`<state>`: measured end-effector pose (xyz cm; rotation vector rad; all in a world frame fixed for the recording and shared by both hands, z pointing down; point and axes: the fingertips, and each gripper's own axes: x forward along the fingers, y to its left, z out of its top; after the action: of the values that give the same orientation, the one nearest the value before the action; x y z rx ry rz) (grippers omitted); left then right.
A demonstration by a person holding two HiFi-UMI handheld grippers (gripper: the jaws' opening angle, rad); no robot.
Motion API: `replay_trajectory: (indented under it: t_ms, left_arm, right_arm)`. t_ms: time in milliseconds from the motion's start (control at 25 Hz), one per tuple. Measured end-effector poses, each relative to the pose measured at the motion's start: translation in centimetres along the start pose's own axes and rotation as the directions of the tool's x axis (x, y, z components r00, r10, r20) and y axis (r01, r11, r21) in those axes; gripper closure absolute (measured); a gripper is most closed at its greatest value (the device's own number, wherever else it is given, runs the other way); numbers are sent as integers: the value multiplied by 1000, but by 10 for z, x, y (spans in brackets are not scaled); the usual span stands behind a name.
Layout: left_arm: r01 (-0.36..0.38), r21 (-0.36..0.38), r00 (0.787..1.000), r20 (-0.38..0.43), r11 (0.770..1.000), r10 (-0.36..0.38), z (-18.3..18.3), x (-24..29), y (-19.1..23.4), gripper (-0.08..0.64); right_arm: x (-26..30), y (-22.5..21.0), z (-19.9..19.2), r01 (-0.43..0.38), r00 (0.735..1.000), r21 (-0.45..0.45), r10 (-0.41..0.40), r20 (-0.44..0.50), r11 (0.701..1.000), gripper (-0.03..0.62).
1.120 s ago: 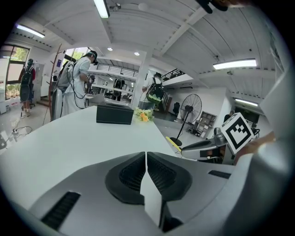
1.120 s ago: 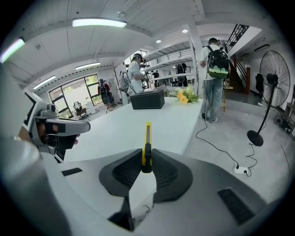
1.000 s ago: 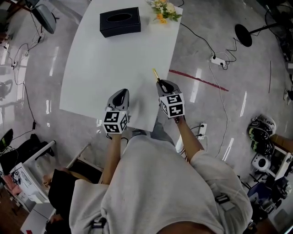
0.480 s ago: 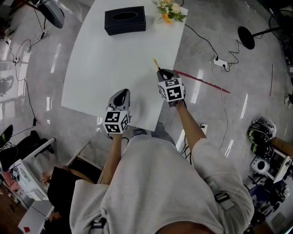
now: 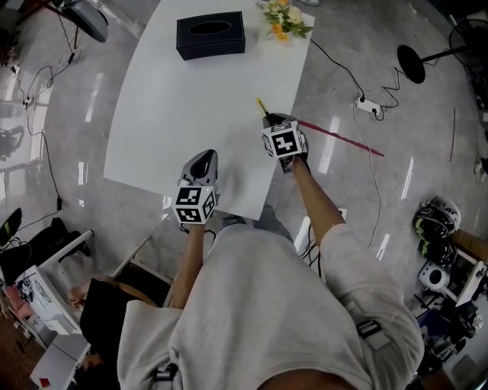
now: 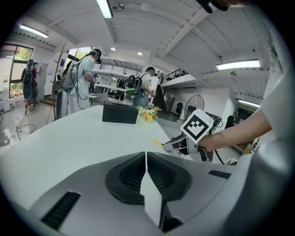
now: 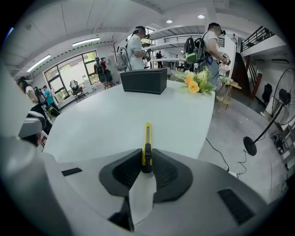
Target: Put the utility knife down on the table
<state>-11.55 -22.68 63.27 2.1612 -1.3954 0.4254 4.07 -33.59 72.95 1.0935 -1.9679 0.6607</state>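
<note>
The yellow utility knife has a black slider and sticks out forward from my right gripper, which is shut on its rear end. In the head view the knife hangs over the right edge of the white table, the right gripper pointing down and away. The left gripper view shows the knife's tip close above the tabletop. My left gripper rests over the table's near edge, its jaws shut with nothing between them.
A black tissue box and a small bunch of flowers stand at the table's far end. Right of the table, cables and a power strip lie on the floor, with a red line. Several people stand beyond the table.
My right gripper has moved away from me and lower with the knife, tipping further downward. The left gripper has stayed where it was.
</note>
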Motion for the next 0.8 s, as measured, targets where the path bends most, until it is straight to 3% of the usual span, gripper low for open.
replay_trajectory:
  t_ms: [440, 600, 800]
  left_arm:
    - [9, 3, 1000, 7, 1000, -9, 4, 0, 1, 531]
    - [12, 9, 1000, 9, 1000, -12, 5, -2, 3, 531]
    - [18, 18, 1000, 19, 1000, -19, 10, -3, 3, 531]
  right_arm:
    - [3, 3, -2, -29, 1000, -14, 29, -4, 999, 506]
    - [2, 10, 0, -64, 998, -21, 64, -2, 998, 431]
    - [-8, 3, 5, -25, 999, -17, 26, 43, 1000, 428]
